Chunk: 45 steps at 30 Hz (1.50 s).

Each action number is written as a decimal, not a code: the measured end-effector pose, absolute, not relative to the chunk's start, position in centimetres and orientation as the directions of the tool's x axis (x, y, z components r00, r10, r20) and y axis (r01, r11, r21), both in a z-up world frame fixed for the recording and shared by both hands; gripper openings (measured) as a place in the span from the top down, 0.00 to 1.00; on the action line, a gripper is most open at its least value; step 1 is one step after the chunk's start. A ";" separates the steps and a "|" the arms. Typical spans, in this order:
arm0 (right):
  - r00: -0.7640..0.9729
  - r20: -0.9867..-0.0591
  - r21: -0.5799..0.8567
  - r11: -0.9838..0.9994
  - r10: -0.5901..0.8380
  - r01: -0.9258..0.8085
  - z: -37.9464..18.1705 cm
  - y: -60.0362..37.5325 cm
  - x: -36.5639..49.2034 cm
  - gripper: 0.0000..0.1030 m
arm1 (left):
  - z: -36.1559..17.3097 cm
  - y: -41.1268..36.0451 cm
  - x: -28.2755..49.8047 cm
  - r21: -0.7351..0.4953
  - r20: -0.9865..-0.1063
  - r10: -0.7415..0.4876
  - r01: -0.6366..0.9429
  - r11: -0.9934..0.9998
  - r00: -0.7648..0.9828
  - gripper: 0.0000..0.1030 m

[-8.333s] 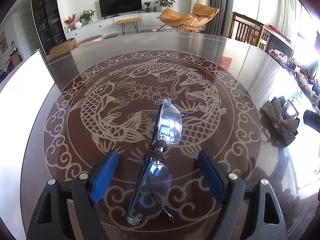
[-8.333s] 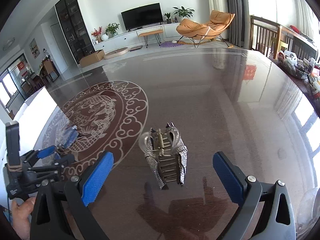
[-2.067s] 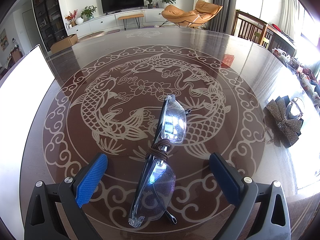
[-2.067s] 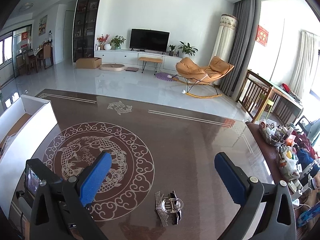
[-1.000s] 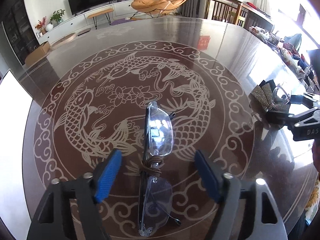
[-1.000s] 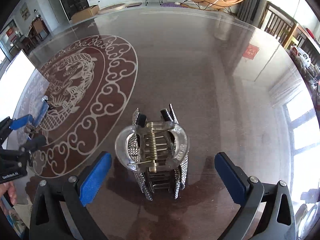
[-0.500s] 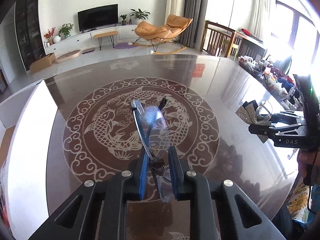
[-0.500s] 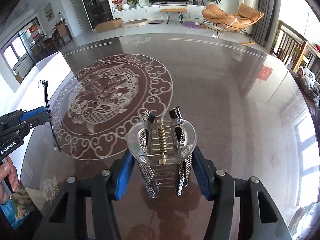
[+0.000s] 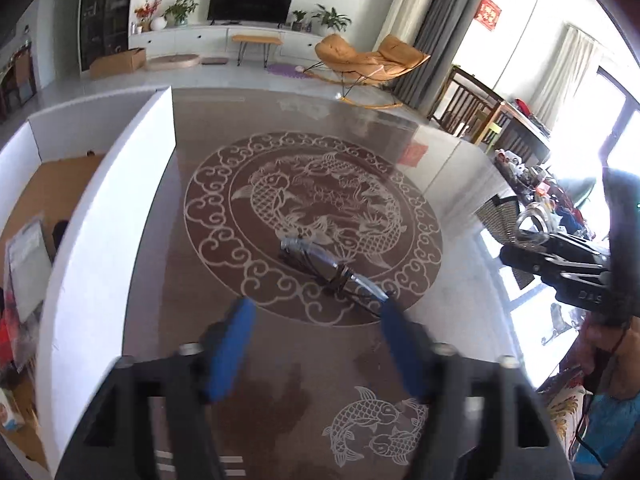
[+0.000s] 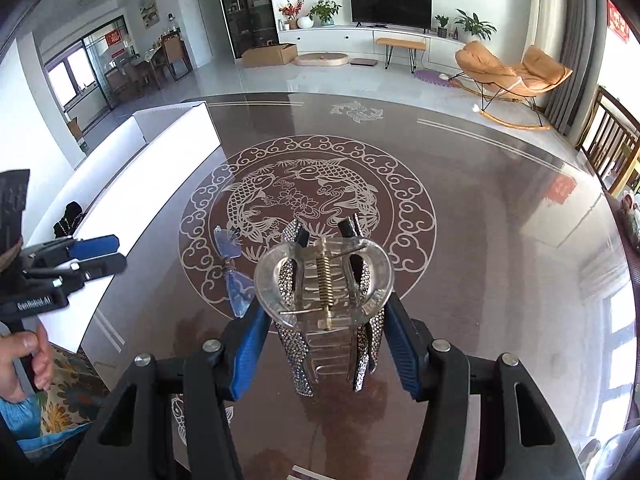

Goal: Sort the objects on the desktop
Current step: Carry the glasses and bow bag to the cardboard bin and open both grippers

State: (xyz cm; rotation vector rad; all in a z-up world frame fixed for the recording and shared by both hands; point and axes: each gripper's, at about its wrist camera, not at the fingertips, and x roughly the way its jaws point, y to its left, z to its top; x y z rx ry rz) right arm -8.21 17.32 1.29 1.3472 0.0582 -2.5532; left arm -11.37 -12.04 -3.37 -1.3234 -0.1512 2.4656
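two fisheye views are showing the scene, and the left wrist one is smearing with blur, so the safety glasses (image 9: 320, 260) are reading there only as a clear streak with a dark band at the middle. the white box (image 9: 100, 216) is running off the left edge of that view, and what is lying inside it is too blurred to name.

the dark glossy table (image 10: 500, 240) is carrying a pale round koi medallion (image 10: 308, 200), and behind it a bright living room is showing a television (image 10: 390, 0) and an orange lounge chair (image 10: 516, 68).

the glasses are lying on the near rim of the medallion, towards the box side; they are looking clear-lensed, folded, with a brown tie around the bridge. the left gripper (image 9: 316, 344) is hanging above the near side of the medallion, its blue pads well apart and its jaws opening, with nothing between them; the glasses are sitting beyond its tips.

the right gripper (image 10: 324, 340) is clamping the hair clip (image 10: 324, 292) between its blue pads, over the near edge of the medallion. the clip is looking like clear plastic with a brass spring and rhinestone-covered sides.
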 end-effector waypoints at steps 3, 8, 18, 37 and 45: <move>-0.525 -0.824 0.090 -0.964 -0.213 0.249 0.7 17.6 -7.6 0.45 | -6.3 -9.7 -12.1 -0.296 -0.807 0.343 -0.174 -0.939 -0.480 0.12; -0.524 -0.818 0.125 -0.963 -0.237 0.240 0.0 19.4 -6.5 0.45 | -8.5 -6.1 -14.9 -0.316 -0.827 0.309 -0.066 -0.946 -0.469 0.12; -0.558 -0.784 0.196 -0.961 -0.272 0.193 -0.4 23.5 -5.3 0.44 | -12.2 -0.7 -18.0 -0.059 -0.880 0.079 -0.057 -0.997 -0.469 0.23; -0.481 -0.804 0.154 -0.903 -0.351 0.402 1.5 11.0 -5.5 0.45 | 1.7 -19.9 -5.3 -0.188 -0.681 0.216 -0.118 -0.975 -0.700 0.79; -0.361 -0.735 0.164 -0.668 -0.573 0.726 7.4 -9.8 -5.7 0.45 | 1.8 -38.1 -3.9 -0.168 -0.707 -0.012 0.184 -0.969 -0.707 0.79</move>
